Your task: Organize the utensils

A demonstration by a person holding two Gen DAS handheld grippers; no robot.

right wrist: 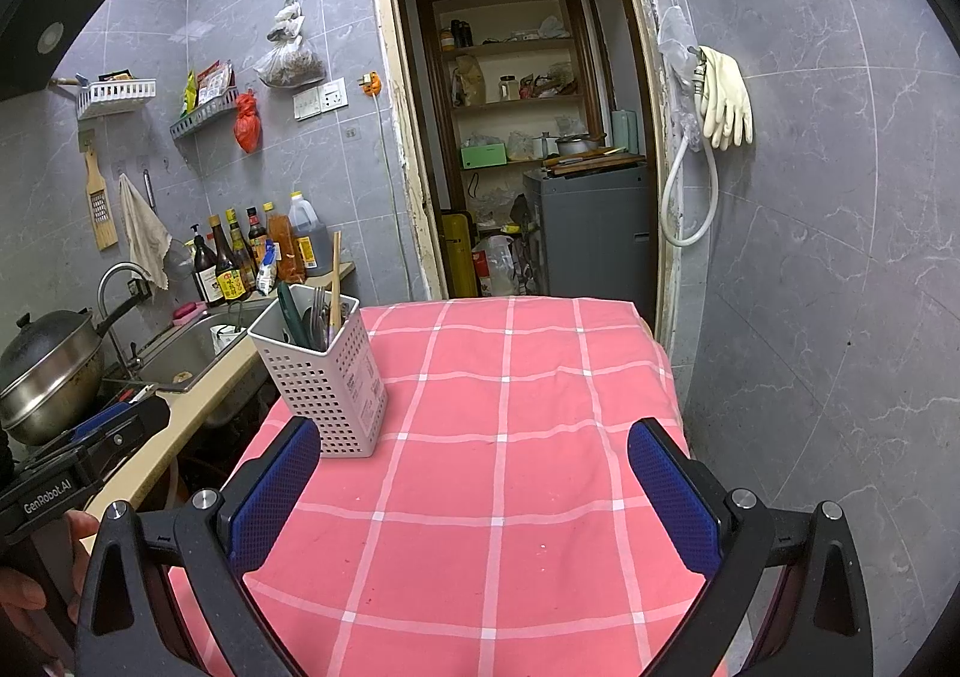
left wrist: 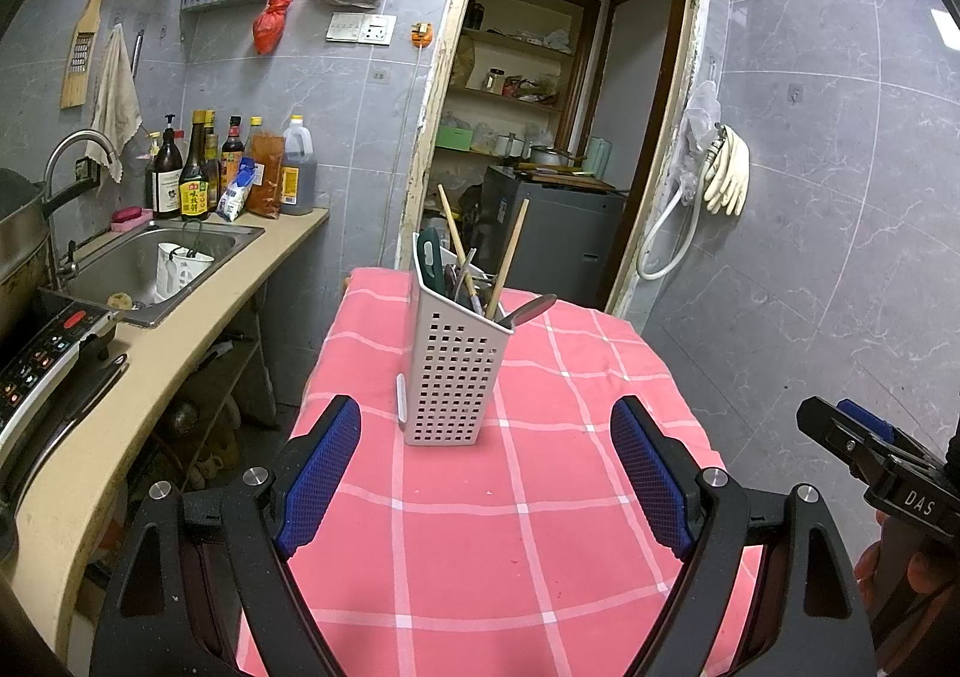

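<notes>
1. Utensils (left wrist: pixel 480 281) stand bunched in a white perforated holder (left wrist: pixel 450 377), upright on the pink checked tablecloth (left wrist: pixel 510 527) toward its left side.
2. The tablecloth covers a table beside the counter with a steel sink (left wrist: pixel 150 257).
3. The left gripper (left wrist: pixel 486 473) hovers just short of the holder, jaws spread wide and holding nothing.
4. The right gripper (right wrist: pixel 474 491) hangs over bare cloth to the holder's right, jaws likewise released.
5. Among the utensils, wooden chopsticks (left wrist: pixel 513 257) and a metal spoon (left wrist: pixel 531 308) lean out over the rim.
</notes>
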